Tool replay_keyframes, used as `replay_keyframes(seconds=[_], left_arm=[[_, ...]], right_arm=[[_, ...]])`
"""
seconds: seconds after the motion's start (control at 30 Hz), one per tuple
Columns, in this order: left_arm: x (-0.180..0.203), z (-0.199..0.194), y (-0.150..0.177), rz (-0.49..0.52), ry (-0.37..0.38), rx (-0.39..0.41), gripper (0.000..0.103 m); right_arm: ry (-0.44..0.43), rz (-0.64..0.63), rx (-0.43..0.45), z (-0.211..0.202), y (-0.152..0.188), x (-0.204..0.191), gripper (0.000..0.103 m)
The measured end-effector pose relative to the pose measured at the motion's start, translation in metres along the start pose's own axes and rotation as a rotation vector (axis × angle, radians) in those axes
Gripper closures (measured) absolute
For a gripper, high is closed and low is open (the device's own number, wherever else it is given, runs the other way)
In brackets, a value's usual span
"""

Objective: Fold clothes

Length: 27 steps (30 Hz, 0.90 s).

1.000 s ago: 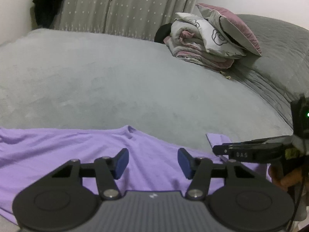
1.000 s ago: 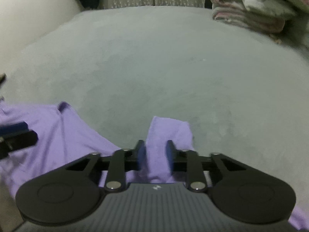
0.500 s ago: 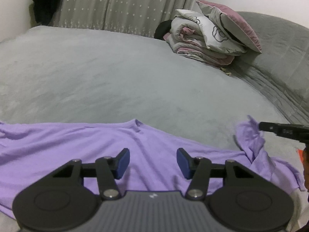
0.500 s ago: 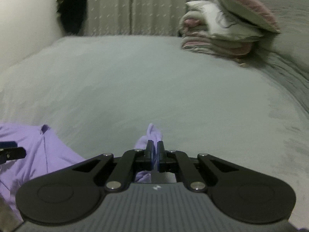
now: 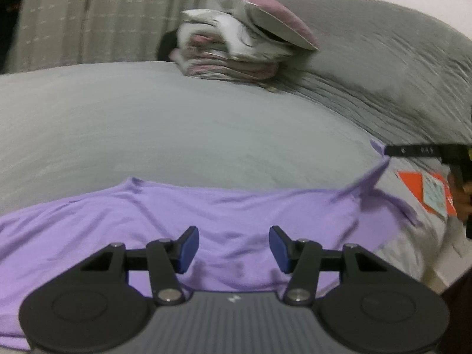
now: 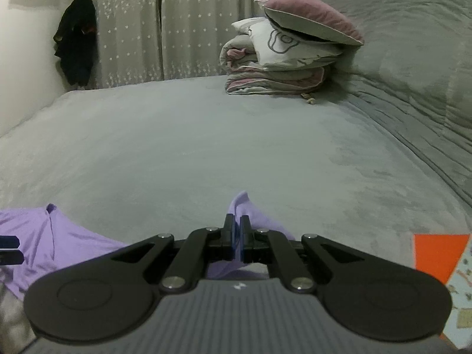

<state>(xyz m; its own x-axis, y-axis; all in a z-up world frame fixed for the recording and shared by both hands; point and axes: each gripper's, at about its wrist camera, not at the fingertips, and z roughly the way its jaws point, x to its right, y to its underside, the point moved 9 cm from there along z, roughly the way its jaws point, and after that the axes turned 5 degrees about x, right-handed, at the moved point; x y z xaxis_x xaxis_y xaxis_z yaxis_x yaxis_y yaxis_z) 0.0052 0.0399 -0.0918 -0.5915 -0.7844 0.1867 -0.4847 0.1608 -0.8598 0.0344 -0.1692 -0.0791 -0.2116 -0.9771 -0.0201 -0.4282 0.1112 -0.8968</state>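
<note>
A purple shirt (image 5: 224,215) lies spread along the near edge of the grey bed (image 5: 177,124). My left gripper (image 5: 233,247) hovers over its middle, open, with nothing between the blue pads (image 5: 188,247). My right gripper (image 6: 236,236) is shut on a tip of the shirt's sleeve (image 6: 247,212). In the left wrist view the right gripper (image 5: 413,150) holds that sleeve (image 5: 379,150) raised off the bed at the far right, and the cloth stretches tight from there to the shirt's body. The rest of the shirt (image 6: 53,242) shows at the left of the right wrist view.
Folded bedding with a pink pillow on top (image 6: 289,53) sits at the back of the bed, beside a large grey cushion (image 6: 413,59). Curtains (image 6: 177,29) and a dark hanging garment (image 6: 76,41) stand behind. An orange item (image 6: 436,253) lies at the near right edge.
The right gripper closed on the sleeve tip, then rose and moved right, pulling the sleeve out from the shirt. The left gripper stayed open and swung to the right.
</note>
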Motion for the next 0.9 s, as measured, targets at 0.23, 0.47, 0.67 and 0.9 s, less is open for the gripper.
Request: replay_keyframes(seconds=[0.23, 0.47, 0.67, 0.9], left_arm=[[-0.014, 0.001, 0.004, -0.038, -0.044, -0.059, 0.05], [-0.042, 0.011, -0.002, -0.24, -0.065, -0.049, 0.052], [-0.043, 0.032, -0.006, -0.266, -0.082, -0.068, 0.058], [-0.045, 0.045, -0.009, -0.313, -0.091, -0.09, 0.067]], right_arm=[[0.021, 0.007, -0.012, -0.014, 0.009, 0.017, 0.103], [-0.007, 0.016, -0.054, -0.01, 0.016, 0.019, 0.103], [-0.143, 0.025, -0.102, 0.003, 0.022, -0.01, 0.085], [-0.221, -0.12, -0.134, 0.019, 0.03, -0.042, 0.051]])
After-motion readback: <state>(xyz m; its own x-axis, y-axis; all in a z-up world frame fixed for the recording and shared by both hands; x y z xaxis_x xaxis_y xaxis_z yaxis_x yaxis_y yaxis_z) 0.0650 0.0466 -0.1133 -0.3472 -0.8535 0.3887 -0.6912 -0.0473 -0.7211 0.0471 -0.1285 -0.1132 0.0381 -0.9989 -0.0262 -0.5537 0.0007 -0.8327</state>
